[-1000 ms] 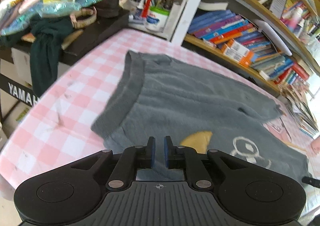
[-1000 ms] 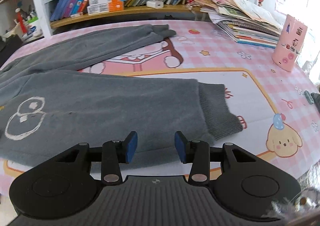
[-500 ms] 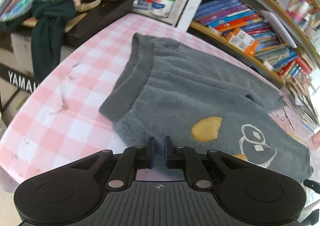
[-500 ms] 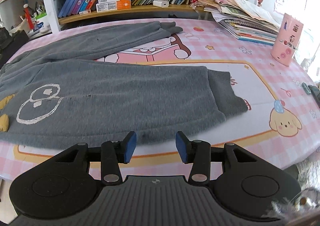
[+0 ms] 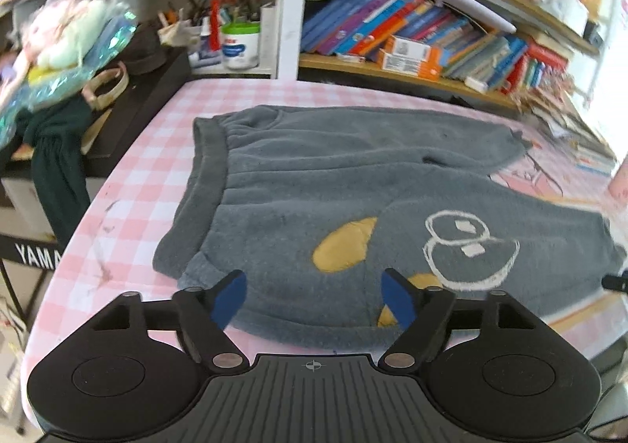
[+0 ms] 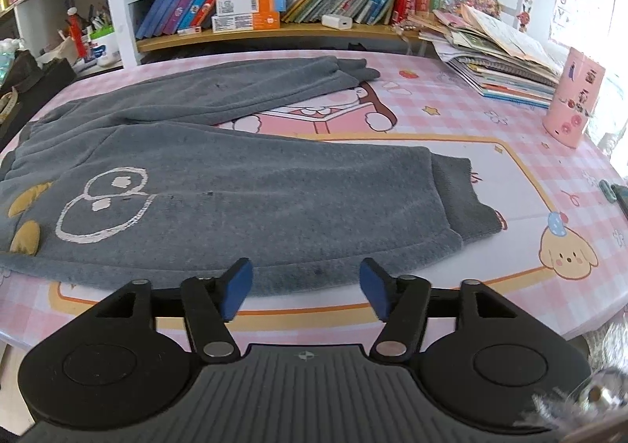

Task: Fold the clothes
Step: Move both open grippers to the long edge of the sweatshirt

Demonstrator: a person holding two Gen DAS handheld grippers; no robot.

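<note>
Grey fleece trousers [image 5: 353, 176] lie spread flat on the pink checked counter [image 5: 129, 188], straight ahead of both sets of fingers. The left gripper [image 5: 314, 298] is spread wide and holds nothing, its fingers [image 5: 229, 298] above the near hem by the waistband. The right gripper [image 6: 306, 288] is likewise released, with the near leg's edge just beyond its fingers [image 6: 235, 286] and the cuff [image 6: 463, 195] ahead to their right.

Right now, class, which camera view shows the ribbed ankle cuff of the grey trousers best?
The right wrist view. There the nearer leg's ankle cuff lies whole and sharp on the pink tablecloth. The left wrist view shows the grey trousers mainly at the waistband; that cuff is cut off at its blurred right edge.
</note>
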